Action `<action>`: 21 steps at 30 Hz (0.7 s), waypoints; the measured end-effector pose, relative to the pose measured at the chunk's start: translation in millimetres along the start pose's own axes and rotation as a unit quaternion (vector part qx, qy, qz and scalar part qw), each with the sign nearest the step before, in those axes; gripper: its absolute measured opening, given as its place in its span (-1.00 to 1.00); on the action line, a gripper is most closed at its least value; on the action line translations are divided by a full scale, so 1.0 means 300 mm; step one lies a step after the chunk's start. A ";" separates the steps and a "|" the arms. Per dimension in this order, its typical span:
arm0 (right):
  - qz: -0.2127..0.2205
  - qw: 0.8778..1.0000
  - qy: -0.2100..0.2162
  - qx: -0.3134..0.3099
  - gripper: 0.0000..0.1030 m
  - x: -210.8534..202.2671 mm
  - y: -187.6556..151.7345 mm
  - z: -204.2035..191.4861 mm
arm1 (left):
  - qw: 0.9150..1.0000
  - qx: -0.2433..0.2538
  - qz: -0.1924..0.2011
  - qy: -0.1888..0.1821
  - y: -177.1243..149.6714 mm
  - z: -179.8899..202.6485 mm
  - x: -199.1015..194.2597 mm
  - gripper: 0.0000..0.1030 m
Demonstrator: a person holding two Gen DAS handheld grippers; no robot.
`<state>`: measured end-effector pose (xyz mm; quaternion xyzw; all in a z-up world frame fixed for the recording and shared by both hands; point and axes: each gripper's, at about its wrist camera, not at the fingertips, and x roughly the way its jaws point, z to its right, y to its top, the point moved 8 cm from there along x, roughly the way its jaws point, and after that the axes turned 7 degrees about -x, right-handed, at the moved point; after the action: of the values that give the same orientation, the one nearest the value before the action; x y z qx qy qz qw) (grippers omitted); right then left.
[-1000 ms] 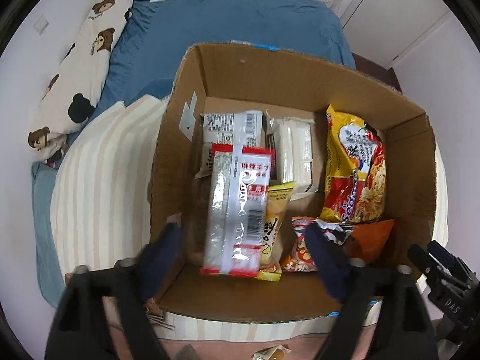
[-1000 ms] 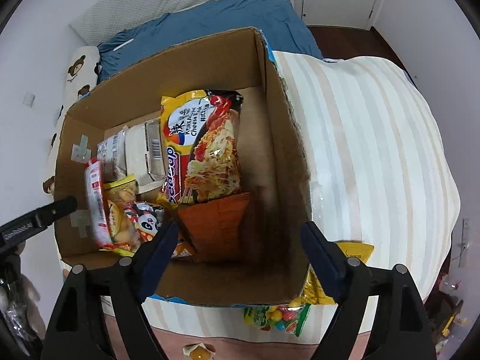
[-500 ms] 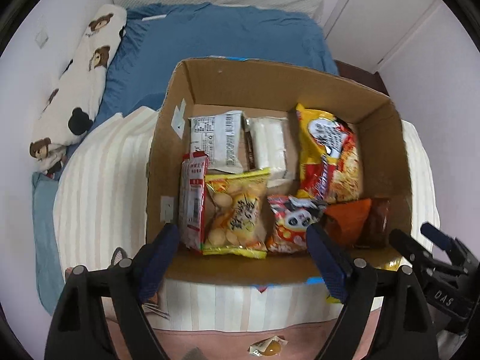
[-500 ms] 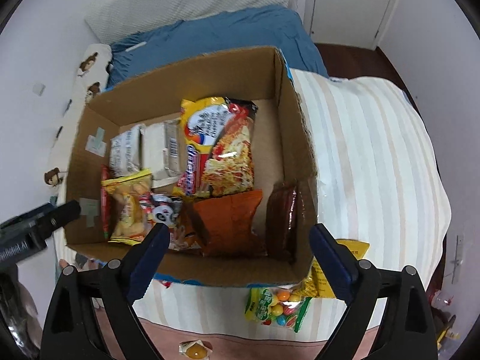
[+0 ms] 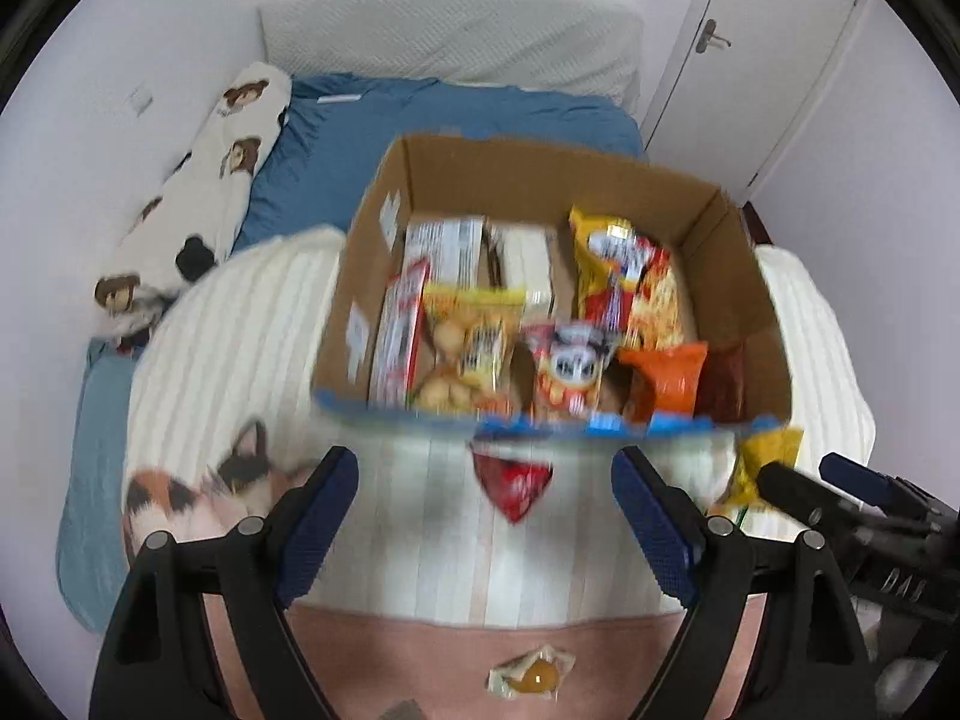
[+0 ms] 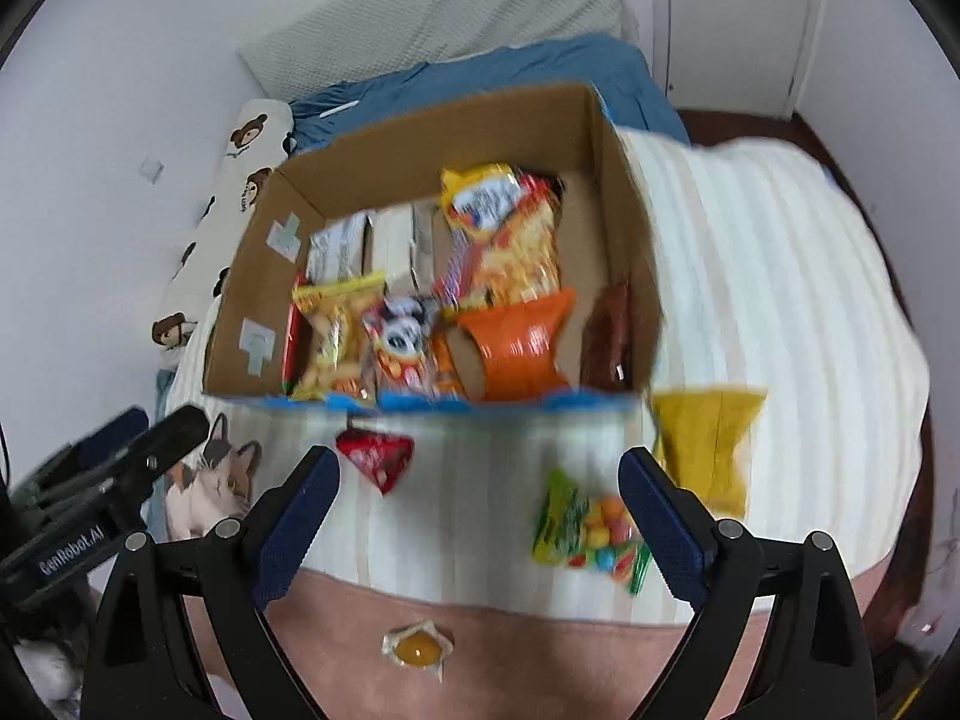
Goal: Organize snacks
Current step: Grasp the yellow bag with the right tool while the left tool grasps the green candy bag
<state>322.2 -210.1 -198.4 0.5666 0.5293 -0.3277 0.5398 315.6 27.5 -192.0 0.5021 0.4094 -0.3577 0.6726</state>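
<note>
1. Left gripper (image 5: 485,501) tilted steeply down over the striped blanket (image 5: 252,324), in front of the cardboard box (image 5: 540,180); blue ribbed pads wide apart, nothing between them.
2. Right gripper (image 6: 480,504) also pointed steeply down, just before the near edge of the box; jaws spread wide and empty.
3. Each gripper visible at the side of the other's view: black arms with metal rivets, blue textured pads.
4. Box of brown corrugated card, open on top, blue tape along the near rim, standing on the blanket.
5. Inside the box, glossy plastic snack packs packed close: large yellow-red noodle bag (image 6: 510,234) at the back, orange crinkled bag (image 6: 516,348) in front of it, dark brown pack (image 6: 609,336) against the right wall, panda-print pack (image 6: 402,342), yellow biscuit bag (image 6: 333,330), thin red-white pack (image 5: 399,336) standing on edge at the left, pale flat packs behind.
6. Outside the box, on the blanket: small red pack (image 6: 377,456) just below the near rim, colourful candy bag (image 6: 594,531) close to the right pad of the right gripper, yellow bag (image 6: 705,450) beside the box corner.
7. Small clear-wrapped amber sweet (image 6: 417,648) on the pink soft border of the blanket, between the arms of the right gripper.
8. Picture blurred; print on the packs not readable.
</note>
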 end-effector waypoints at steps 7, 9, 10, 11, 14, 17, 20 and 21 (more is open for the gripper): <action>-0.025 0.996 -0.002 0.081 0.59 0.092 -0.182 0.251 | 0.995 -0.028 -0.092 -0.013 -0.221 0.045 0.183 0.68; -0.039 0.994 0.008 0.106 0.23 0.158 -0.237 0.312 | 0.993 -0.032 -0.113 -0.015 -0.267 0.077 0.229 0.68; -0.045 0.992 0.012 0.114 0.16 0.183 -0.254 0.323 | 0.992 -0.033 -0.121 -0.017 -0.285 0.094 0.249 0.68; -0.054 0.990 0.022 0.125 0.05 0.226 -0.282 0.336 | 0.991 -0.034 -0.126 -0.015 -0.298 0.106 0.264 0.68; -0.056 0.986 0.047 0.149 -0.11 0.305 -0.341 0.334 | 0.990 -0.035 -0.135 -0.011 -0.335 0.132 0.291 0.68; -0.066 0.980 0.103 0.160 -0.11 0.357 -0.394 0.256 | 0.989 -0.046 -0.138 -0.008 -0.348 0.121 0.298 0.68; -0.081 0.973 0.155 0.153 -0.11 0.356 -0.438 0.172 | 0.987 -0.062 -0.146 -0.011 -0.351 0.113 0.307 0.68; -0.075 0.974 0.148 0.156 0.01 0.341 -0.440 0.183 | 0.986 -0.064 -0.150 -0.014 -0.352 0.115 0.312 0.68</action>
<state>230.3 -256.4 -340.8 0.6446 0.5871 -0.3579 0.3343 266.2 -37.9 -311.8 0.3855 0.4929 -0.4344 0.6479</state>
